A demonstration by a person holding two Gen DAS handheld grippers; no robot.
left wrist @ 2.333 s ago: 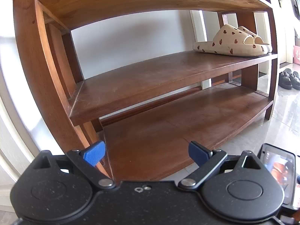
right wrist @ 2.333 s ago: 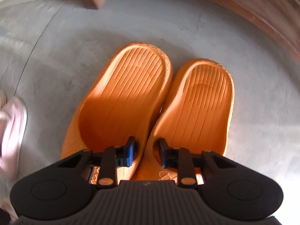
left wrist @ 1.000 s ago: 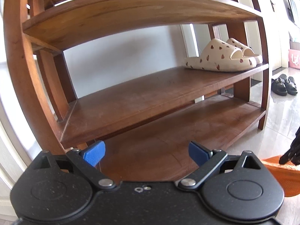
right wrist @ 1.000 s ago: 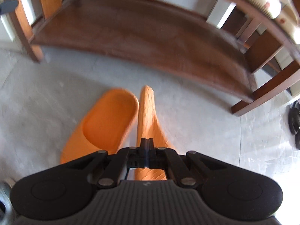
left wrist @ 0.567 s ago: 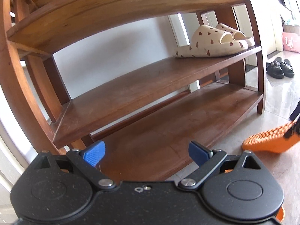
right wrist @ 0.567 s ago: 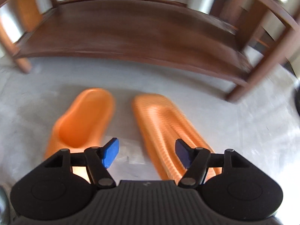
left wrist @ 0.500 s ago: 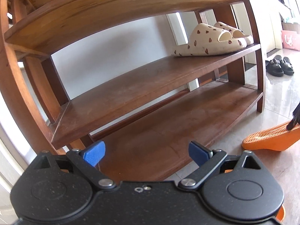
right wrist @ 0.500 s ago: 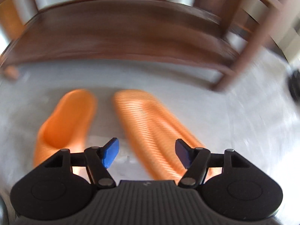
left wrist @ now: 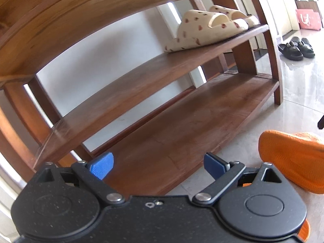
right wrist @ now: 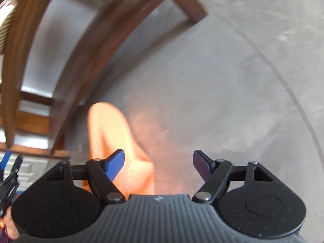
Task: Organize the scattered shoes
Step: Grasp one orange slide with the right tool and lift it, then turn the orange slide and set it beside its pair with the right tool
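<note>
An orange slipper (left wrist: 293,158) lies sole up on the floor just right of the wooden shoe rack (left wrist: 182,125). The right wrist view is blurred and shows an orange slipper (right wrist: 113,141) on the grey floor under my right gripper (right wrist: 158,163), which is open and empty. My left gripper (left wrist: 158,163) is open and empty, facing the rack's bare bottom shelf. A cream pair of slippers with red hearts (left wrist: 208,28) sits on the middle shelf at the right.
A black pair of sandals (left wrist: 295,47) stands on the glossy floor beyond the rack's right end. A pink bag (left wrist: 307,19) is farther back. The rack's leg (right wrist: 192,4) shows in the right wrist view.
My right gripper lifted one orange slipper, opened and dropped it sole up by the rack, then swung right. My left gripper moved nearer the rack's lower shelves.
</note>
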